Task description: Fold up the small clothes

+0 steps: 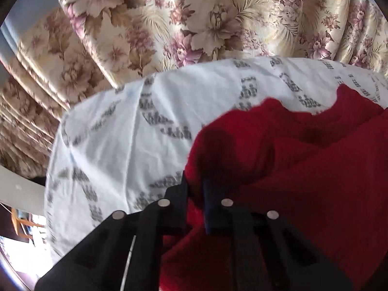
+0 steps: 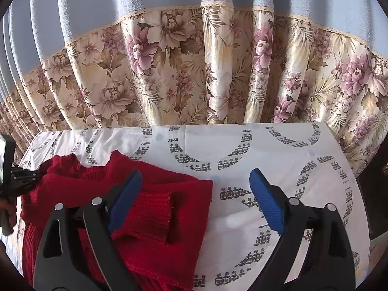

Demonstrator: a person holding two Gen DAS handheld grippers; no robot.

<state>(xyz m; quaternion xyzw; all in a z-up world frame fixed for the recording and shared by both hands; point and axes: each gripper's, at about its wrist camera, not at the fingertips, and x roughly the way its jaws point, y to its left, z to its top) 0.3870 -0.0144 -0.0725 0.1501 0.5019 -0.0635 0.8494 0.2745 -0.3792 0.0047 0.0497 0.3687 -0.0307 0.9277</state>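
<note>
Red knit sweater (image 2: 150, 208) lies on the white patterned sheet (image 2: 266, 150), taking the lower left of the right wrist view; ribbed cuff of one sleeve (image 2: 148, 215) is folded across the body, lower centre-left. Right gripper (image 2: 196, 201) hangs over the sweater's right edge, jaws spread wide, nothing between them; left blue pad (image 2: 126, 201) sits above the cuff area, right pad (image 2: 266, 201) above bare sheet. Can't tell whether the left pad touches the knit. Left gripper (image 2: 24, 177) shows at the far left edge of that view, at the sweater's upper left corner near the neckline, red fabric bunched up against its tip. In the left wrist view the left gripper (image 1: 196, 194) is at lower centre, its fingers close together with a fold of the red sweater (image 1: 278, 169) pinched between them; fabric humps up just past the tips and fills the lower right of the frame. So left jaws are clamped on the sweater. Left view is motion-blurred, sheet (image 1: 109, 145) pattern smeared. Floral curtain (image 2: 194, 72) with a pale blue upper band hangs behind the sheet's far edge, across the top of both views. Part of a hand (image 2: 7, 208) is visible at the left edge of the right wrist view, below the left gripper.
</note>
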